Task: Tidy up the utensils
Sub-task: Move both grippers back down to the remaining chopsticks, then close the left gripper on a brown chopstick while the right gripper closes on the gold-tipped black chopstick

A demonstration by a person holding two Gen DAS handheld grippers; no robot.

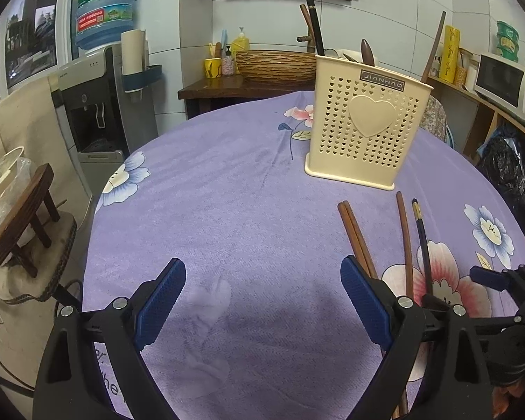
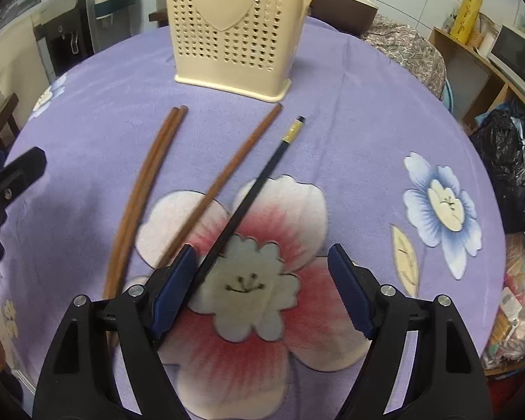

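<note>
Both my left tongs (image 1: 262, 280) and right tongs (image 2: 262, 266) stand apart over the purple tablecloth (image 2: 350, 122), the black chopstick (image 2: 248, 203) lying against the right tongs' left pad (image 2: 173, 290), the holder (image 2: 234, 28) beyond.

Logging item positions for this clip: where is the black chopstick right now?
The black chopstick lies flat on the tablecloth just right of the single brown chopstick, its gold-banded end toward the holder, its near end beside the open right gripper's left finger.

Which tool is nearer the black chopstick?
Right. The right tool hangs open right over the black chopstick, its left finger beside the shaft. The left tool is open over bare cloth, left of the chopsticks.
</note>
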